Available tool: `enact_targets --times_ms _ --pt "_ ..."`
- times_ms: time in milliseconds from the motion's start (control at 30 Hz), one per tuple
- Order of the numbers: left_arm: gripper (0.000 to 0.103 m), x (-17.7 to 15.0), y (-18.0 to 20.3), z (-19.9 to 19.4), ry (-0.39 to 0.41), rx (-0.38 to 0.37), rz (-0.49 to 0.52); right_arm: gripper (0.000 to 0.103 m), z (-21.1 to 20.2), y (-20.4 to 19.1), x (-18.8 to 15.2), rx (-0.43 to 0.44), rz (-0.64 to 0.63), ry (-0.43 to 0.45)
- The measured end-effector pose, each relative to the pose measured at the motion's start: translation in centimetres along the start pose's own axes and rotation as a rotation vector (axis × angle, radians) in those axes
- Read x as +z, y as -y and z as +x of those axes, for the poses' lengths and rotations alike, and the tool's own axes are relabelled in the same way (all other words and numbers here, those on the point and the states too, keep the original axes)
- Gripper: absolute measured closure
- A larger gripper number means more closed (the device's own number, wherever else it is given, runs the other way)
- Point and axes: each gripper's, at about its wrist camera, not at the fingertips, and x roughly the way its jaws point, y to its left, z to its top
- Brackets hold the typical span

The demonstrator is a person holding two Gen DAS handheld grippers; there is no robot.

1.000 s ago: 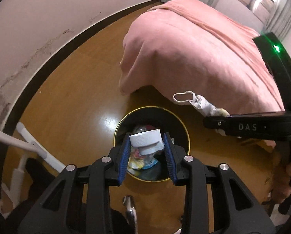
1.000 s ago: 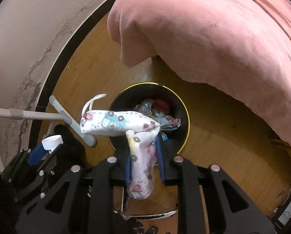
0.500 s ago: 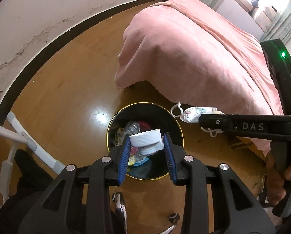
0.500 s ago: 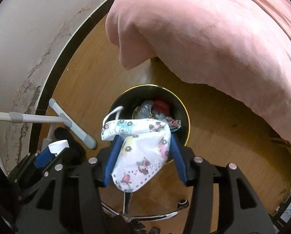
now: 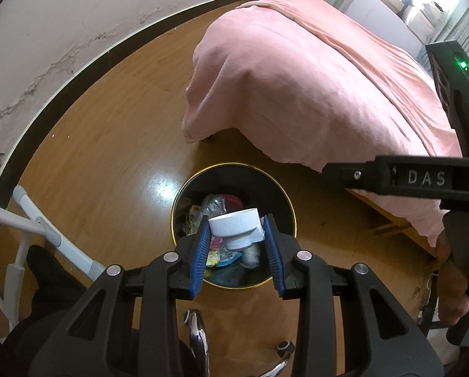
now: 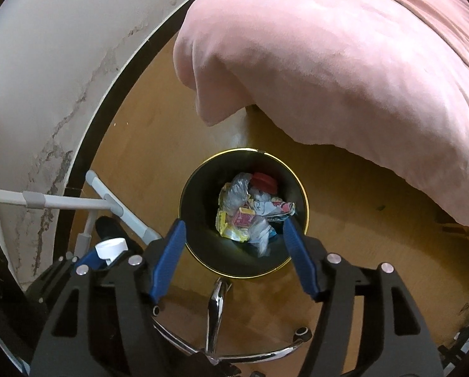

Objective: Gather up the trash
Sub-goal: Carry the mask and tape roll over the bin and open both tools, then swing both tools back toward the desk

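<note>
Above the part-filled black wastebasket (image 6: 184, 194), the right gripper (image 6: 234, 245) has just spread empty, while the left gripper (image 5: 236, 235) clamps a white bottle cap (image 5: 234, 224) not yet dropped.

We look straight down over our right gripper (image 6: 234, 245), its blue fingers (image 6: 168, 257) just parted wide with nothing between them, above a black gold-rimmed bin (image 6: 203, 260) on the wooden floor (image 6: 146, 144). Crumpled wrappers (image 6: 244, 220) and a red lid (image 6: 262, 182) lie inside. At lower left, our left gripper (image 6: 102, 254) clamps a white bottle cap (image 6: 112, 248). A pink bedspread (image 6: 344, 62) hangs beyond.
</note>
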Motion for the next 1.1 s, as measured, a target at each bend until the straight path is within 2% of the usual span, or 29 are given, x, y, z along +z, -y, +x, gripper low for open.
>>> enact_targets --times_ms 200,233,300,367,467,633,767,900,1000,1100 --pt "0.069 0.2 1.0 0.1 0.006 -0.011 0.032 0.038 -0.8 0.6 0.2 -0.011 0.034 0.034" --pt "0.066 0.2 1.2 0.0 0.01 -0.014 0.037 0.038 -1.0 0.8 0.3 -0.012 0.043 0.043" --pt "0.051 0.2 1.4 -0.1 0.019 -0.024 0.041 0.038 -1.2 1.1 0.3 -0.011 0.055 0.054" --pt "0.043 0.2 1.6 -0.4 0.035 -0.027 0.044 0.038 -1.4 1.3 0.4 -0.009 0.063 0.062" --pt "0.042 0.4 1.9 -1.0 0.045 -0.028 0.056 0.038 -1.6 1.5 0.4 -0.008 0.069 0.069" --pt "0.032 0.6 2.9 -3.3 0.068 -0.027 0.087 0.038 -2.7 1.5 0.4 -0.015 0.067 0.108" --pt "0.021 0.9 3.9 -8.1 0.127 -0.008 0.132 0.038 -5.5 0.4 0.2 -0.049 0.022 0.187" --pt "0.011 0.9 3.3 -15.6 0.213 0.077 0.159 0.034 -10.3 -3.0 -0.6 -0.041 -0.074 0.29" --pt "0.008 -0.2 0.6 -22.3 0.276 0.153 0.151 0.031 -14.4 -8.0 -1.8 -0.017 -0.193 0.374" --pt "0.007 -2.5 -4.6 -29.2 0.334 0.254 0.09 0.029 -17.4 -15.3 -3.9 0.031 -0.363 0.428"
